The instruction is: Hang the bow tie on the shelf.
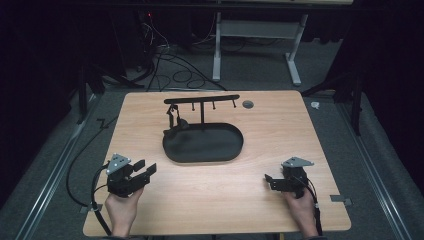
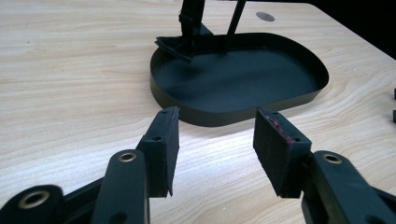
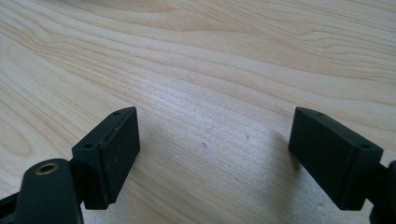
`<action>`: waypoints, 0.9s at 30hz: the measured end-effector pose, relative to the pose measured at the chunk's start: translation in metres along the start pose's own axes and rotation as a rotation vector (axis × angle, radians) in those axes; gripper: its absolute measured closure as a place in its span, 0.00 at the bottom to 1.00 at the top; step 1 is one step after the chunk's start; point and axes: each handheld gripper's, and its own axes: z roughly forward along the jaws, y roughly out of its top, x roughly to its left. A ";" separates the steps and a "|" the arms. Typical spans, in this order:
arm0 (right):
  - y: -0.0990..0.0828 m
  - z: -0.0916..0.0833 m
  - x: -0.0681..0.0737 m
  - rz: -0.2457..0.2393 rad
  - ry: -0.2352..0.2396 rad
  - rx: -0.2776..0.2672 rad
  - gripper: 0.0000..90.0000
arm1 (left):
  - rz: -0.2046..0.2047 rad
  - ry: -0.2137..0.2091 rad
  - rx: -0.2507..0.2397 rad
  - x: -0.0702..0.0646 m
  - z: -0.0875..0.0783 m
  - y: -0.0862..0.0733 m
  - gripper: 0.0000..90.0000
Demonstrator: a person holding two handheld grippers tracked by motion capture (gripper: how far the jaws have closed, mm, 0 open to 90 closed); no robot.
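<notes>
Pale wood-grain table [image 1: 280, 125], matt black, perhaps metal, tray [image 1: 220, 152]

A black oval tray [image 1: 220, 150] with a low rim lies mid-table. A T-shaped rack [image 1: 202, 99] with 4 hooks stands upright at its far edge.

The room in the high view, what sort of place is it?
Probably a lab or recording studio: dark surroundings, loose cables on the grey carpet, and a wooden table where a person holds the left tongs and the right tongs.
</notes>
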 end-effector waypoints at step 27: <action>0.000 0.000 0.000 0.001 0.000 0.000 0.20 | -0.026 0.001 0.050 -0.002 0.018 -0.022 0.56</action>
